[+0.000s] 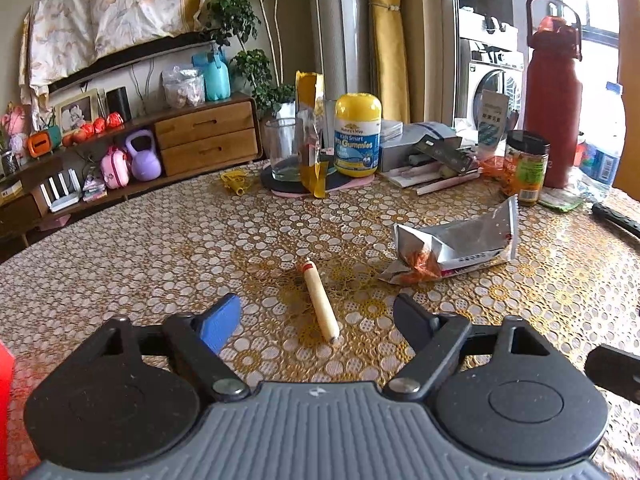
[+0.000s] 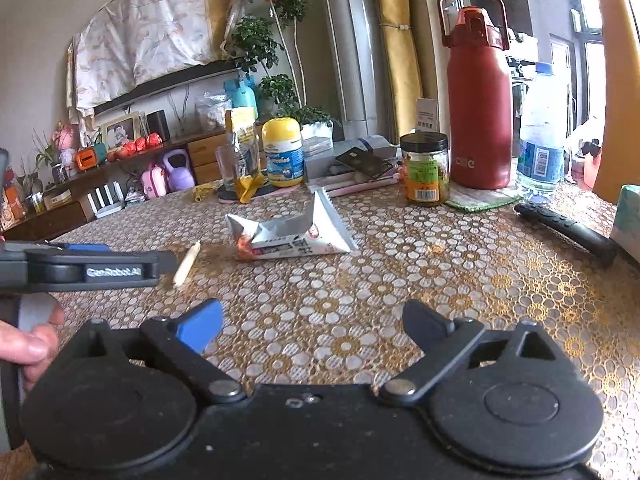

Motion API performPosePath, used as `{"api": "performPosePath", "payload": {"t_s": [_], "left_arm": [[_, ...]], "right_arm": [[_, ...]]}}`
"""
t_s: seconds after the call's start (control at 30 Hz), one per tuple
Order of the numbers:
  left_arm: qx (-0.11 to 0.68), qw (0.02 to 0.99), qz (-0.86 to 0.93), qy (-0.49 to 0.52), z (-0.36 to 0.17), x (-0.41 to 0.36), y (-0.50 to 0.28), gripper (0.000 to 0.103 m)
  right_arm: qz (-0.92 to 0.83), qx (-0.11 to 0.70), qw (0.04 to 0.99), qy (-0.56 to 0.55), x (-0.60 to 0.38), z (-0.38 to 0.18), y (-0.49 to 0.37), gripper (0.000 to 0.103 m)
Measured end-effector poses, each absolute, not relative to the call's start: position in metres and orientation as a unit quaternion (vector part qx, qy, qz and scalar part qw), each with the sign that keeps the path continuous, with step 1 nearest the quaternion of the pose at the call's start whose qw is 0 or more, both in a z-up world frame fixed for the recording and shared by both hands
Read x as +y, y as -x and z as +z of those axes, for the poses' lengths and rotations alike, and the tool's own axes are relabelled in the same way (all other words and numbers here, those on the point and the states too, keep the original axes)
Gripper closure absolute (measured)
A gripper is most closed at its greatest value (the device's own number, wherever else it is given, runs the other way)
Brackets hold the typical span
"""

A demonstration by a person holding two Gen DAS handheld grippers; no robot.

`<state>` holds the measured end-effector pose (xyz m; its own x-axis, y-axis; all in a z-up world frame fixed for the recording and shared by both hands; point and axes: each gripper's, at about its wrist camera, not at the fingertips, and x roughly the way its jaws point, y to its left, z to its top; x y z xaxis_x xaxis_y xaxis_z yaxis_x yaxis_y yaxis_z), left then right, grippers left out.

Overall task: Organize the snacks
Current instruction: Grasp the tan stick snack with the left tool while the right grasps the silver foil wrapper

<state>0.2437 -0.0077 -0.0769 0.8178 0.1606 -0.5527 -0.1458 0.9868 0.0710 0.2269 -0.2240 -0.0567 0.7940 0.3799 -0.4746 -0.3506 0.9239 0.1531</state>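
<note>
A big round desk [image 1: 160, 248] fills most of both views, and it wears a lacy cloth with white and gold circles. Far back on the right stands a tall red bottle [image 2: 478, 112] with a handle on top. A clear water bottle [image 2: 540, 136] stands just to its right. To the left of the red bottle is a jar [image 2: 425, 168] with a black lid and a green label. At the far middle is a yellow tub [image 1: 357, 136] of gummies, with a glass [image 1: 283, 148] and a tall yellow bag [image 1: 312, 136] to its left. A black remote [image 2: 568, 228] lies at the right side of the desk. Near the middle of the desk lies a torn silver snack bag [image 1: 456, 248], flat and crumpled, with some orange showing at its open end. A small pale stick snack [image 1: 318, 300] with a red band at its far end lies on the cloth to the left of the bag, apart from it. The left gripper [image 1: 316, 320] is low over the desk, and its jaws are open. The stick lies between its two tips, but they do not touch it. The right gripper [image 2: 312, 324] is open wide with only cloth between its tips. It sits nearer than the silver bag. A hand [image 2: 30, 340] shows at the left edge, holding the left gripper.
</note>
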Motion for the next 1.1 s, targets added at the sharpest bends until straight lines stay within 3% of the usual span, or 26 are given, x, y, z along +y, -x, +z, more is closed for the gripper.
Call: {"api": "performPosePath", "payload": {"t_s": [0.07,0.23,0.37,0.6,0.77,1.1], "left_arm": [[0.299,0.951,0.079,-0.013,-0.082,-0.007,-0.252,0.038],[0.307,0.948,0.082,-0.008,-0.093,-0.005,-0.266,0.039],[0.316,0.944,0.090,-0.002,-0.099,-0.004,-0.273,0.057],[0.318,0.944,0.093,0.006,-0.104,-0.003,-0.276,0.072],[0.312,0.947,0.079,0.012,-0.106,-0.005,-0.274,0.088],[0.309,0.948,0.071,0.031,-0.105,-0.003,-0.273,0.092]], "right_arm": [[0.195,0.256,0.946,-0.028,-0.223,-0.056,-0.231,0.006],[0.196,0.258,0.946,-0.027,-0.221,-0.059,-0.242,0.006],[0.198,0.259,0.945,-0.026,-0.220,-0.061,-0.249,0.006],[0.202,0.257,0.945,-0.024,-0.215,-0.059,-0.263,0.006],[0.210,0.246,0.946,-0.016,-0.207,-0.055,-0.276,0.005],[0.197,0.249,0.947,-0.045,-0.194,-0.048,-0.330,0.004]]}}
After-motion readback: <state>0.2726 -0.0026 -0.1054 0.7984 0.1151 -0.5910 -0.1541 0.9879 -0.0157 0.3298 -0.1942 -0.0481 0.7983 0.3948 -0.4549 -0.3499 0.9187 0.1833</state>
